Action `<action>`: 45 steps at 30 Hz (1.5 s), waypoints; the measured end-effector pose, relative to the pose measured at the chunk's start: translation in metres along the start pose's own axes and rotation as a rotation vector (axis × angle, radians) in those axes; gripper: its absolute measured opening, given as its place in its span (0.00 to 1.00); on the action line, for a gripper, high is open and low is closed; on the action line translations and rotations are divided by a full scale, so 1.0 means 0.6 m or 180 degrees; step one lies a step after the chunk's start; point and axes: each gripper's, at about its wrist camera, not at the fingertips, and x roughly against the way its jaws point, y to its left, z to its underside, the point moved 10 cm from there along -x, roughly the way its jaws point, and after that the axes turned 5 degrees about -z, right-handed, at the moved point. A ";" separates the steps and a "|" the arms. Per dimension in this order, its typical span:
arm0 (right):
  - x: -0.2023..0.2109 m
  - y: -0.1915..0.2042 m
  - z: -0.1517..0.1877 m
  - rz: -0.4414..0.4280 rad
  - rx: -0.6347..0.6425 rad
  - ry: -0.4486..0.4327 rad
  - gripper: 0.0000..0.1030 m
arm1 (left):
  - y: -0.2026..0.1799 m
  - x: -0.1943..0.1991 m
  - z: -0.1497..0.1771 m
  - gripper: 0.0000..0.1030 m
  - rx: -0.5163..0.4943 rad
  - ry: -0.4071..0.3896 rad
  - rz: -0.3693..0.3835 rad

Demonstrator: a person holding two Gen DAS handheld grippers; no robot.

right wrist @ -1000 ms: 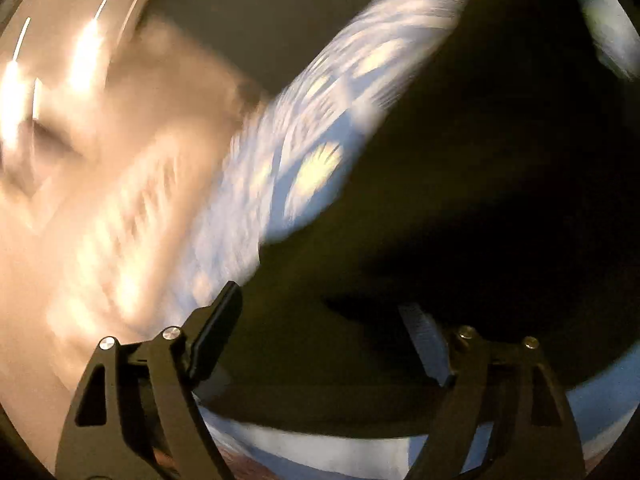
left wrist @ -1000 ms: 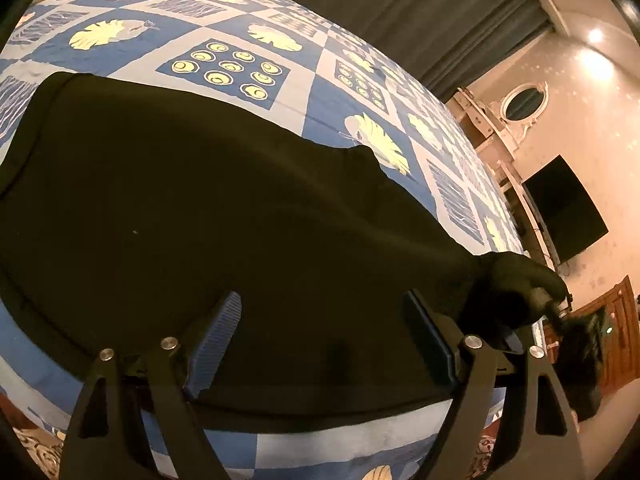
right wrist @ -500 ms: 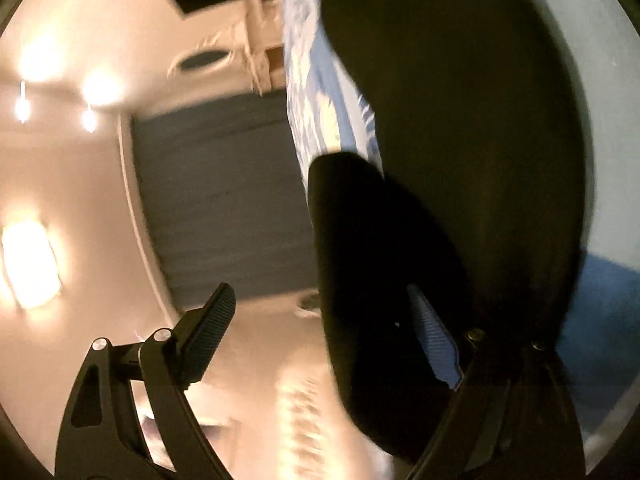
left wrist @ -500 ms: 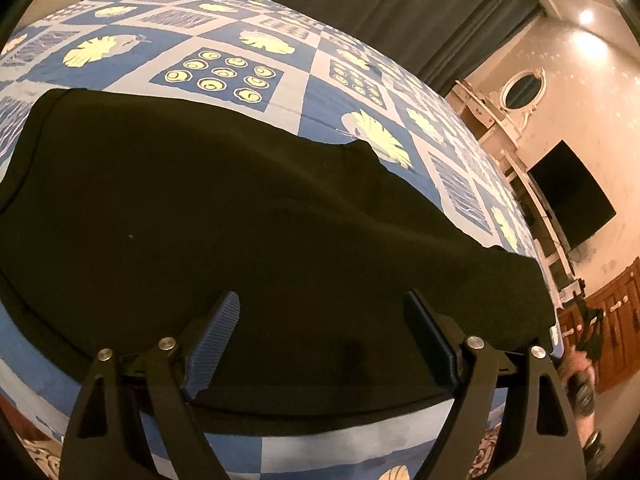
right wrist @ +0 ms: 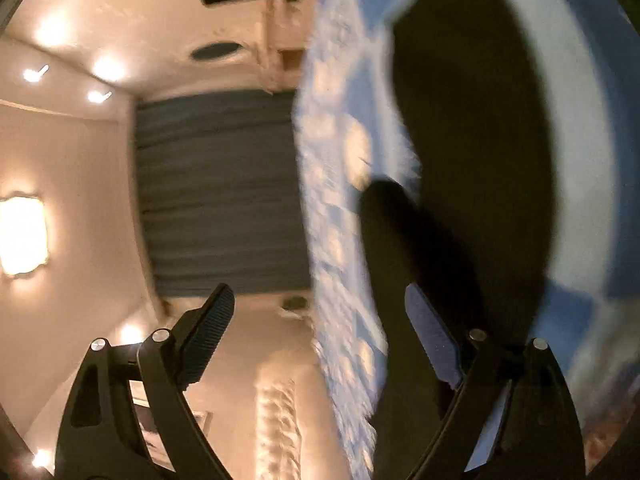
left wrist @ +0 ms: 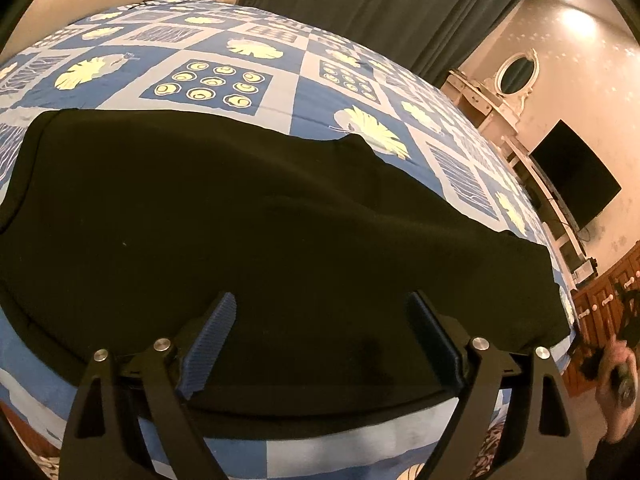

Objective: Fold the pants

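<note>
Black pants lie spread flat across the near part of a bed with a blue patterned cover. My left gripper is open and empty, just above the pants' near edge. My right gripper is open and empty. Its camera is rolled sideways, and the pants show as a blurred dark shape to the right. The right gripper, held in a hand, also shows in the left wrist view beyond the bed's right end.
Dark curtains hang behind the bed. A white dresser with an oval mirror and a wall TV stand at the right. Wooden cabinets are near the bed's right corner.
My right gripper let go of the pants' right end, which now lies flat, and pulled away off the bed while rolling sideways. My left gripper drew back slightly.
</note>
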 end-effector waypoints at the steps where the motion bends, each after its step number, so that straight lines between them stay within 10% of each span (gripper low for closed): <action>1: 0.011 -0.005 0.005 0.0090 0.0025 0.0026 0.85 | 0.000 0.000 0.000 0.84 -0.0006 0.0005 0.0001; 8: -0.045 -0.074 0.044 0.0505 -0.0309 0.0294 0.85 | 0.003 0.001 -0.003 0.84 0.0154 0.0016 0.0095; 23: -0.091 -0.008 -0.018 -0.0593 -0.0532 -0.0183 0.90 | 0.001 0.003 -0.003 0.84 0.0135 0.0003 0.0132; 35: -0.050 0.152 -0.030 -0.0331 0.1219 -0.0172 0.87 | -0.010 0.003 0.002 0.84 0.0102 0.0025 0.0238; 40: -0.044 0.204 0.056 0.0305 0.3158 0.0084 0.87 | -0.013 -0.001 0.008 0.84 -0.0069 0.0023 0.0157; 42: -0.050 0.182 0.090 0.0782 0.3757 0.0325 0.88 | -0.011 0.000 0.008 0.84 -0.0056 0.0014 0.0173; 45: -0.062 0.110 0.145 0.1039 0.3601 0.1266 0.88 | -0.008 -0.001 0.006 0.84 -0.0021 0.0007 0.0200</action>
